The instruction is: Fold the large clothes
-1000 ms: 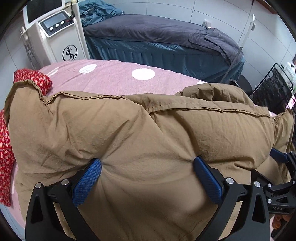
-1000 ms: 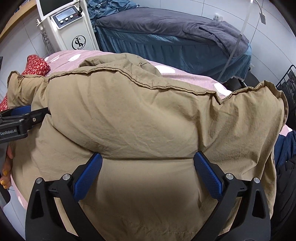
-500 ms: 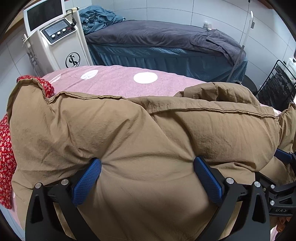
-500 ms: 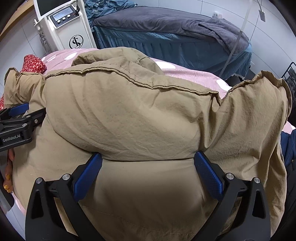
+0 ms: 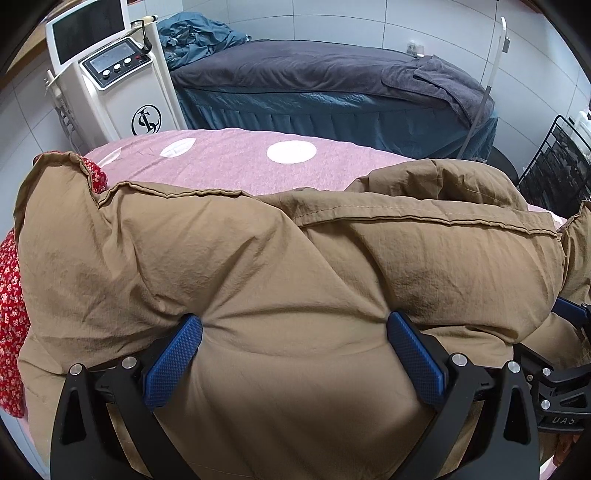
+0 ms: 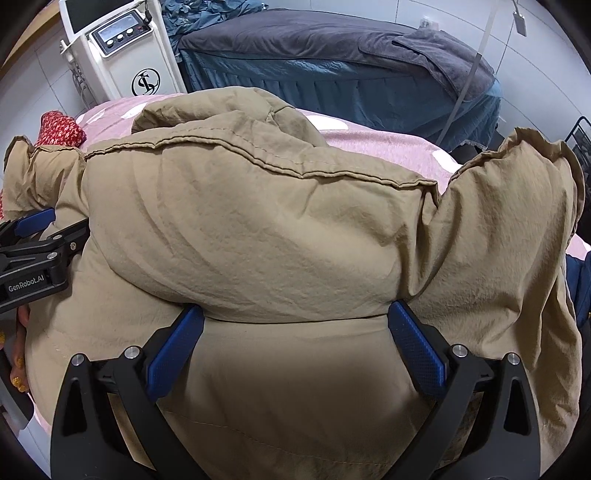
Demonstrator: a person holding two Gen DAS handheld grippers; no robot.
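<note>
Setting: beauty or massage treatment room, not a domestic bedroom.

Evidence:
- White floor-standing treatment machine (image 5: pixel 122 96) with a tilted dark screen, a small control panel with three round knobs and a black monogram logo on its front; stands by the wall at upper left.
- Narrow treatment couch (image 5: pixel 332 99) with a pleated teal skirt and a dark grey towel cover, set along the wall.
- Second couch in the foreground under a pink sheet with white dots (image 5: pixel 229 162).
- White glossy tiled walls (image 5: pixel 369 18).
- Black wire rack (image 5: pixel 557 166) at right edge.
- Slim white pole (image 6: pixel 476 62) beside the teal couch.
</note>
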